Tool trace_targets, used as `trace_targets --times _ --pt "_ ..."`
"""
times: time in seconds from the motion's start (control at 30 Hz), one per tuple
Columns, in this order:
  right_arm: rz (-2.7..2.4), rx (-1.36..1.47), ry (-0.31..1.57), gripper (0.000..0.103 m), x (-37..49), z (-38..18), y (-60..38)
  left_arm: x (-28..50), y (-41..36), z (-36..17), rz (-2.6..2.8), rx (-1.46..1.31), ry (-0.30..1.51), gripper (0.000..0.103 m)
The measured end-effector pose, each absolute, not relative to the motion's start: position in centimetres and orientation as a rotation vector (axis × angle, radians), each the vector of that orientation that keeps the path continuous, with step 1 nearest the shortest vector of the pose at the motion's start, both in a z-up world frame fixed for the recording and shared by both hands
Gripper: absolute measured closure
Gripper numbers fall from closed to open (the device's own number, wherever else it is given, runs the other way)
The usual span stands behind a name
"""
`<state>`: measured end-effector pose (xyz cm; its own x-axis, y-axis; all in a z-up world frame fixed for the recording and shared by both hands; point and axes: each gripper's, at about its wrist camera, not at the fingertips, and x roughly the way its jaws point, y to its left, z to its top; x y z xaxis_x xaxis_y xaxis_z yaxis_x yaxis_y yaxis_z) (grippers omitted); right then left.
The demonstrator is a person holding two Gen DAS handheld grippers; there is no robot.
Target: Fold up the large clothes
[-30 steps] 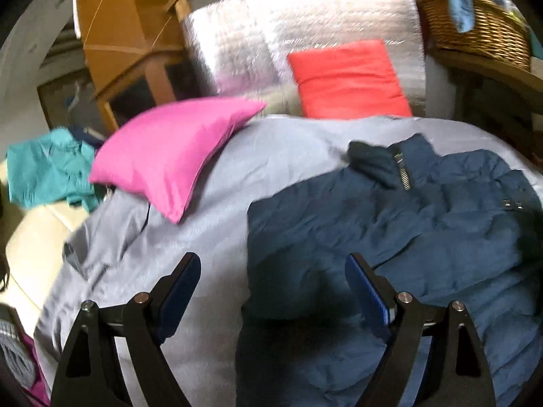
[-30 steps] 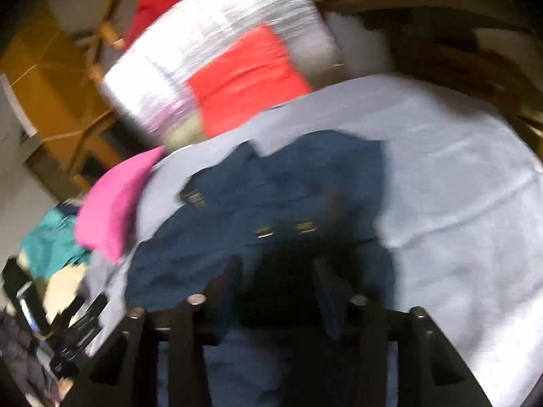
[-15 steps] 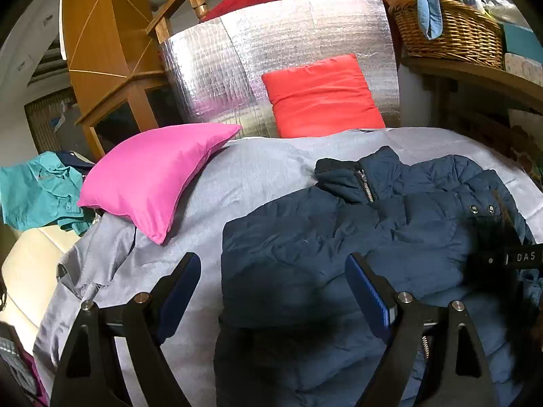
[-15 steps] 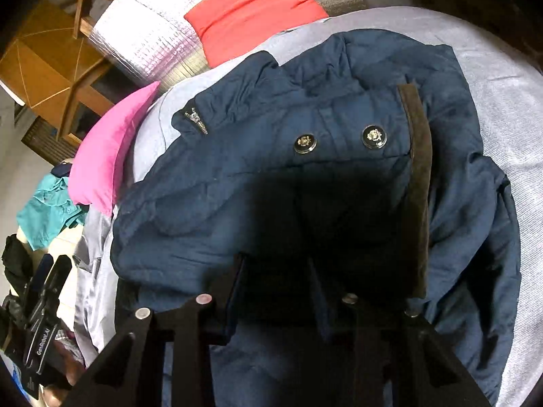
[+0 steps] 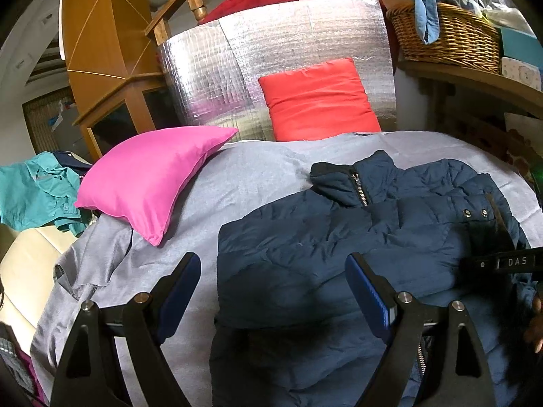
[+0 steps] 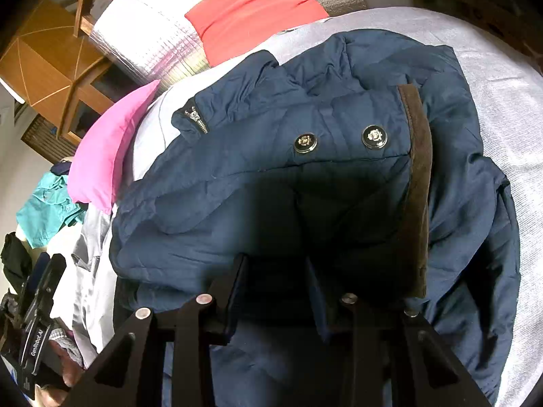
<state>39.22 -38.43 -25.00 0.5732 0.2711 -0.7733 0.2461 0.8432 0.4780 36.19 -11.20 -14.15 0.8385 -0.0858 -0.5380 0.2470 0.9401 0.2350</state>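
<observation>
A navy jacket (image 5: pixel 332 247) lies spread on the bed (image 5: pixel 237 183), toward its right edge, collar toward the red pillow (image 5: pixel 319 98). The left claw (image 5: pixel 271 288) hovers released over the jacket's left edge. The right claw (image 6: pixel 276 288) stands partly closed over dark jacket fabric; I cannot tell whether it grips.

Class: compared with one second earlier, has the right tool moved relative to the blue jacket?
Yes. The right tool has dropped closer to the blue jacket, whose snap buttons now look larger.
</observation>
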Motion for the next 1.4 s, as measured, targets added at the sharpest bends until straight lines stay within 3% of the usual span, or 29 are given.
trace_targets --times 0.37,0.53,0.67,0.7,0.87,1.03,1.1,1.17,1.27,1.4 --pt "0.028 0.584 0.972 0.065 39.1 -25.1 -38.4 36.5 -12.2 -14.7 -0.194 0.328 0.562 0.016" --pt "0.102 0.71 0.938 0.062 38.1 -24.0 -40.8 39.7 -9.7 -16.5 -0.135 0.284 0.682 0.016" --pt "-0.04 0.773 0.772 0.026 35.0 -21.4 -46.8 43.0 -4.8 -17.8 -0.095 0.079 0.806 0.016" --pt "-0.088 0.777 0.754 0.025 34.4 -21.3 -48.0 43.6 -3.4 -18.3 -0.085 0.016 0.835 0.016" --pt "-0.144 0.947 0.802 0.025 33.9 -25.1 -52.5 45.7 -0.1 -22.1 -0.042 -0.178 0.992 0.016" --pt "-0.008 0.97 0.925 0.026 36.4 -28.0 -49.8 46.1 -0.7 -24.1 -0.076 -0.199 1.066 0.019" --pt "-0.053 0.832 0.93 0.048 36.8 -27.0 -48.0 46.0 -1.0 -23.5 -0.122 -0.212 1.054 0.041" --pt "-0.067 0.762 0.894 0.056 36.6 -25.4 -47.1 45.7 -1.3 -23.0 -0.129 -0.207 1.039 0.046" --pt "-0.088 0.694 0.858 0.056 36.3 -24.1 -46.4 45.7 -1.6 -23.3 -0.097 -0.176 1.046 0.042" --pt "-0.112 0.749 0.946 0.053 37.1 -27.3 -47.0 45.9 -1.8 -24.7 -0.079 -0.125 1.079 0.025"
